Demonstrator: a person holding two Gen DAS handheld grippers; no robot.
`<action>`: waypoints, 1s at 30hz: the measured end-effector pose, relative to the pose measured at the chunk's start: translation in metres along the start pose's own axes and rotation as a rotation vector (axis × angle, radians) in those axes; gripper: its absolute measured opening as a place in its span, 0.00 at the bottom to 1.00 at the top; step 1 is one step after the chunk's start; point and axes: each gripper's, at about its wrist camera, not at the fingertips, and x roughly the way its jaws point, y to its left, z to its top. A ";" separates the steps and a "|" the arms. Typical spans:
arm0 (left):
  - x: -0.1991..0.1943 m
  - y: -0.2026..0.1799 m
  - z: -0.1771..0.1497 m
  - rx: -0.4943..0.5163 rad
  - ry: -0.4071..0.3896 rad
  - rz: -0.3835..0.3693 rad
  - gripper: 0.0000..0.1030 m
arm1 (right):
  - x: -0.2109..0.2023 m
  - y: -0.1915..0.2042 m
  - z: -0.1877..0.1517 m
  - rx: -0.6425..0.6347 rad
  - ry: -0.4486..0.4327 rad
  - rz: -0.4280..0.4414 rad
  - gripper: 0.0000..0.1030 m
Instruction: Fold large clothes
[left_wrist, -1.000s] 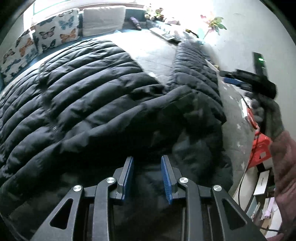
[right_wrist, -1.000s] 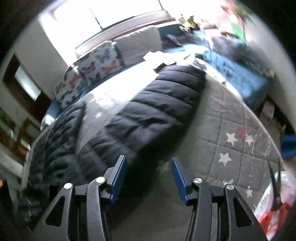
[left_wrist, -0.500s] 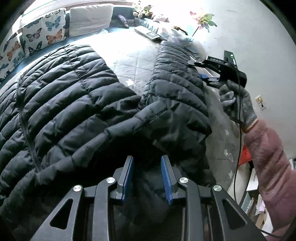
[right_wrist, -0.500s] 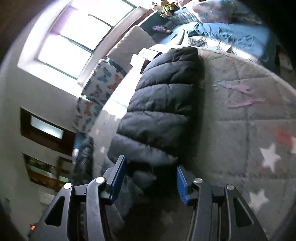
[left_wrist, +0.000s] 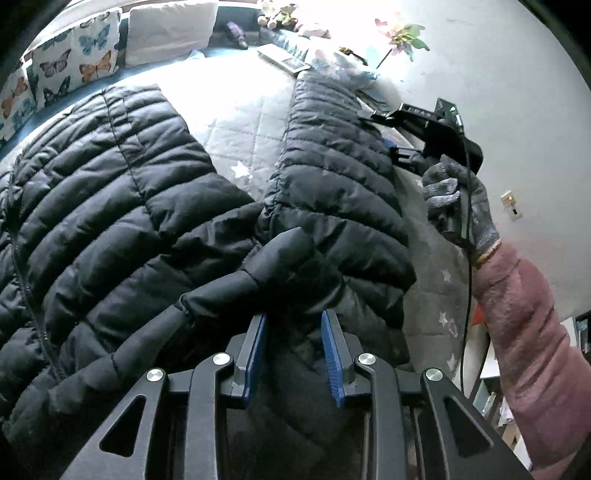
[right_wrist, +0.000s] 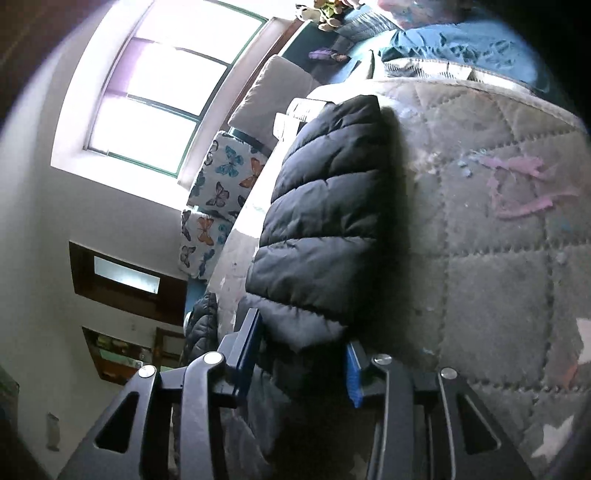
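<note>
The black puffer jacket (left_wrist: 122, 206) is made of quilted, stitched cloth with a slight satin sheen. The bed cover (right_wrist: 491, 280) beneath is seen as matt grey quilted fabric, worn and pilled. The butterfly cushions (left_wrist: 74, 66) are covered in printed cloth. The glove (left_wrist: 458, 199) is knitted and rough. The gripper frames are formed of matt black plastic, fastened with shiny metal screws (left_wrist: 221, 358), and ribbed blue pads (left_wrist: 330, 354) are fitted.

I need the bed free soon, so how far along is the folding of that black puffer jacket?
Early. Done: little; the black puffer jacket lies mostly spread over the star-quilted bedspread, one sleeve stretched out flat. In hand: the left tool pinches bunched fabric near the shoulder; the right tool has just been closing around the sleeve. Left: fold both sleeves in, then the body.
</note>
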 end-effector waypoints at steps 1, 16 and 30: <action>0.002 0.000 -0.001 -0.003 0.006 0.000 0.30 | 0.001 0.000 0.000 0.002 0.004 0.008 0.33; 0.016 -0.009 -0.008 -0.006 0.004 0.034 0.31 | -0.069 0.126 -0.022 -0.254 -0.131 0.112 0.10; -0.216 0.081 -0.165 -0.208 -0.349 0.126 0.33 | -0.078 0.310 -0.231 -0.929 -0.002 0.155 0.09</action>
